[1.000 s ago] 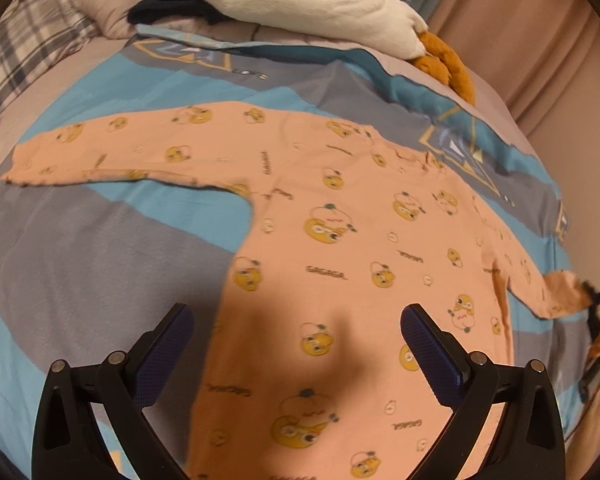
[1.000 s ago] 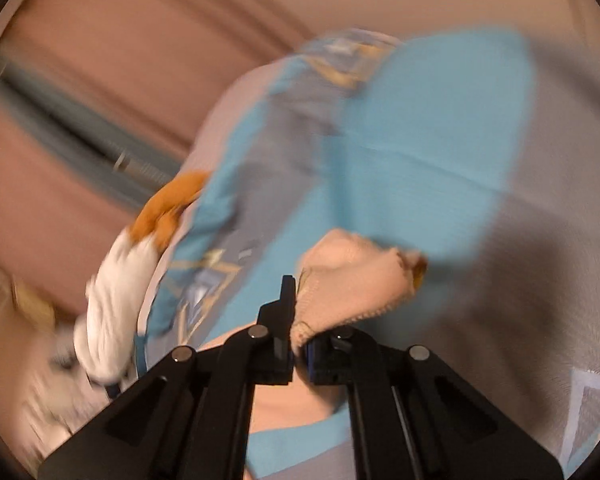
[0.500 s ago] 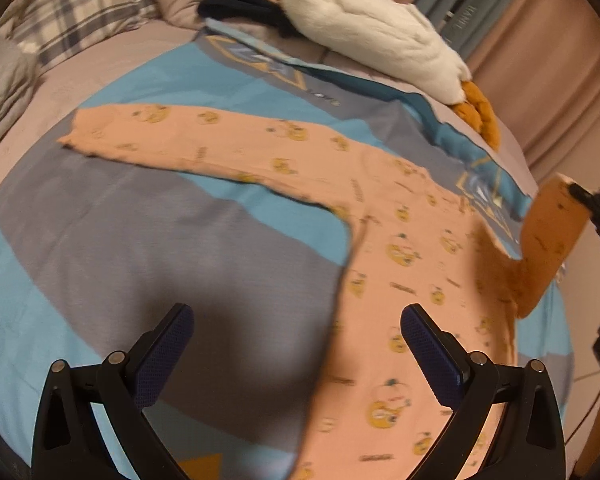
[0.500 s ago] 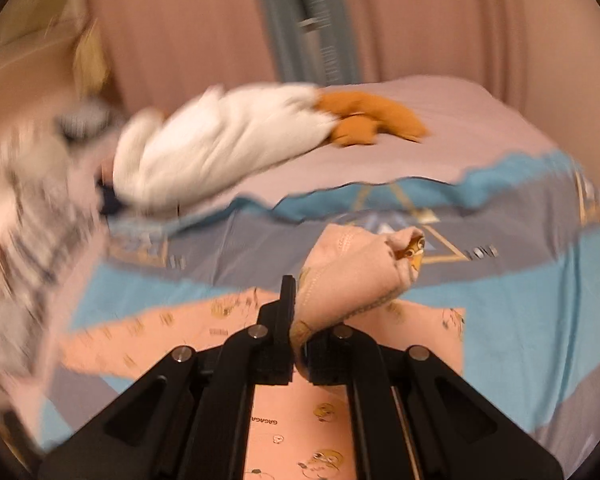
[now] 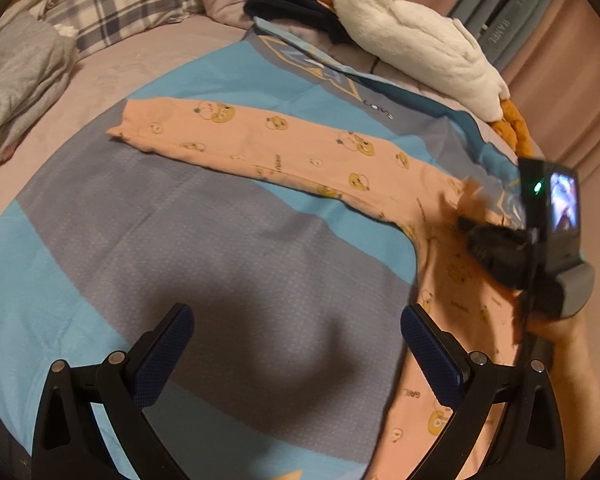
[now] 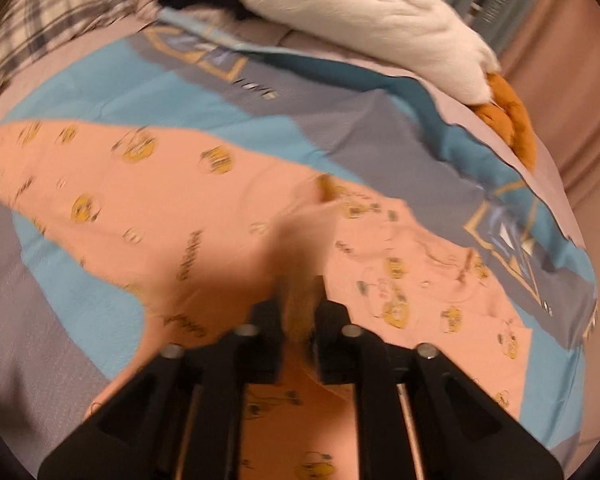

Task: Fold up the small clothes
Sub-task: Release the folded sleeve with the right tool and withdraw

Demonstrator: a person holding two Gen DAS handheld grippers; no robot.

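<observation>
Lying flat on the blue and grey bedspread, the peach baby garment printed with yellow cartoon faces stretches one long sleeve out ahead and to the left of the left claw, while its body runs down past that claw's right finger. The left claw hangs released, its two blue-padded fingers spread wide above bare grey bedspread, touching no cloth. The right claw is clenched on a bunched fold of the garment's other sleeve, the cloth pinched between its black fingers and lifted over the chest of the garment, which lies spread directly in front of it. In the left wrist view the right claw shows off to the right of the left one, above the garment's upper body, with the person's hand behind it; motion blur hides how much sleeve it carries. Beyond both claws, at the far edge of the bedspread, rests a white plush toy with orange feet, a dark garment just beside its head. Far to the left of the left claw sit a plaid pillow and a folded grey cloth.
</observation>
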